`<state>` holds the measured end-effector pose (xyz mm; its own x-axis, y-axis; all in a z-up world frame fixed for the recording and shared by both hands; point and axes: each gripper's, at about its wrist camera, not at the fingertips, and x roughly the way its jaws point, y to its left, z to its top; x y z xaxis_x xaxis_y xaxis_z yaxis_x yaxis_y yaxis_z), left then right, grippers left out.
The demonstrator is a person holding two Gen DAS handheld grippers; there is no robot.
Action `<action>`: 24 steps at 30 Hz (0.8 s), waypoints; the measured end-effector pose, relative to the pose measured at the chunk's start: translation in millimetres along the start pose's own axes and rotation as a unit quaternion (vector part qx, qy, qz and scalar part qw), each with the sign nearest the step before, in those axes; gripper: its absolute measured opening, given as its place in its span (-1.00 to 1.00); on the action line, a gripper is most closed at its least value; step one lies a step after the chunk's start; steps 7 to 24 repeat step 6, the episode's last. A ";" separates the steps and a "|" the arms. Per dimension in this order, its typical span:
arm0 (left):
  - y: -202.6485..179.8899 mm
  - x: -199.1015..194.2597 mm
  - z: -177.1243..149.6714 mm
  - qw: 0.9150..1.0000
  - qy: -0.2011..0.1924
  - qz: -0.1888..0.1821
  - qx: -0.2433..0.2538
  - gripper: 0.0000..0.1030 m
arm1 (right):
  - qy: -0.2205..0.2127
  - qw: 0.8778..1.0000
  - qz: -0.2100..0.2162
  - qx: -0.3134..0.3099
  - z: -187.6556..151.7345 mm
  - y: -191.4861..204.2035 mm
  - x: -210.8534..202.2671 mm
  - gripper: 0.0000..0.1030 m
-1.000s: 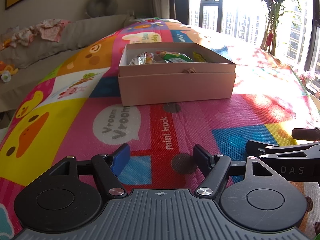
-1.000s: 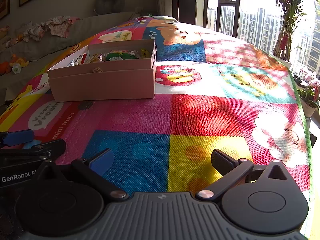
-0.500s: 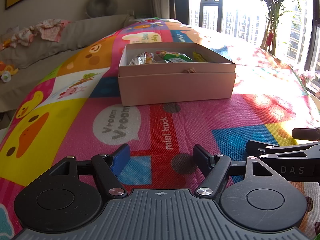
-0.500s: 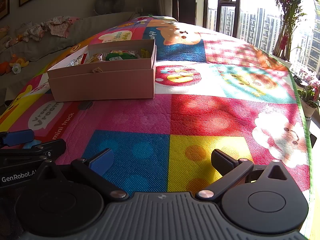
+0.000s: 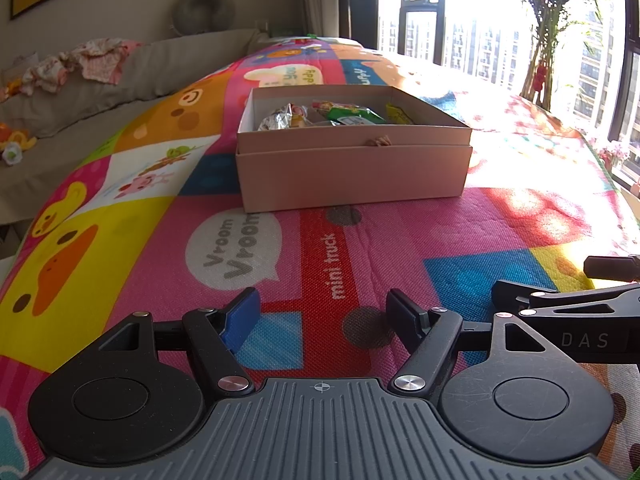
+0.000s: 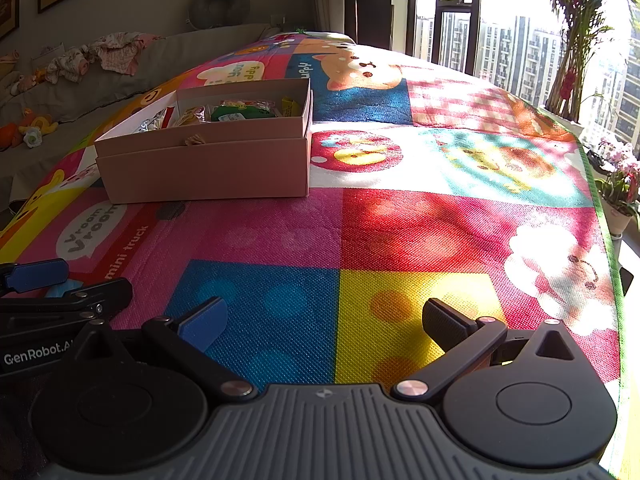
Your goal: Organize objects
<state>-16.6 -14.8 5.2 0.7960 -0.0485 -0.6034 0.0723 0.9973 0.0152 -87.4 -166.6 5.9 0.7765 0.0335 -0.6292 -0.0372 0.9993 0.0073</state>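
An open pink cardboard box (image 5: pixel 352 168) sits on the colourful play mat (image 5: pixel 160 248), holding several snack packets, among them a green one (image 5: pixel 348 114) and a silver one (image 5: pixel 276 120). The box also shows in the right wrist view (image 6: pixel 208 168), far left. My left gripper (image 5: pixel 322 312) is open and empty, low over the mat, well short of the box. My right gripper (image 6: pixel 324 320) is open and empty, to the right of the left one. Each gripper's side shows in the other's view.
A grey sofa (image 5: pixel 80 92) with crumpled clothes and small toys runs along the left. Windows and a potted palm (image 6: pixel 576 40) stand at the right. The mat's green edge (image 6: pixel 608 232) lies at the right, with flower pots beyond it.
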 end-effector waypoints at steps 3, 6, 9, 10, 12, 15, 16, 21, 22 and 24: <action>0.1 -0.1 0.0 1.000 0.000 -0.001 -0.002 0.47 | 0.000 1.000 0.000 0.000 0.0 -0.1 0.0 1.00; 0.3 -0.4 0.5 1.000 -0.001 -0.004 -0.006 0.47 | 0.000 1.000 0.000 0.000 0.0 -0.2 -0.1 1.00; 0.3 -0.4 0.5 1.000 -0.001 -0.004 -0.006 0.47 | 0.000 1.000 0.000 0.000 0.0 -0.2 -0.1 1.00; 0.3 -0.4 0.5 1.000 -0.001 -0.004 -0.006 0.47 | 0.000 1.000 0.000 0.000 0.0 -0.2 -0.1 1.00; 0.3 -0.4 0.5 1.000 -0.001 -0.004 -0.006 0.47 | 0.000 1.000 0.000 0.000 0.0 -0.2 -0.1 1.00; 0.3 -0.4 0.5 1.000 -0.001 -0.004 -0.006 0.47 | 0.000 1.000 0.000 0.000 0.0 -0.2 -0.1 1.00; 0.3 -0.4 0.5 1.000 -0.001 -0.004 -0.006 0.47 | 0.000 1.000 0.000 0.000 0.0 -0.2 -0.1 1.00; 0.3 -0.4 0.5 1.000 -0.001 -0.004 -0.006 0.47 | 0.000 1.000 0.000 0.000 0.0 -0.2 -0.1 1.00; 0.3 -0.4 0.5 1.000 -0.001 -0.004 -0.006 0.47 | 0.000 1.000 0.000 0.000 0.0 -0.2 -0.1 1.00; 0.3 -0.4 0.5 1.000 -0.001 -0.004 -0.006 0.47 | 0.000 1.000 0.000 0.000 0.0 -0.2 -0.1 1.00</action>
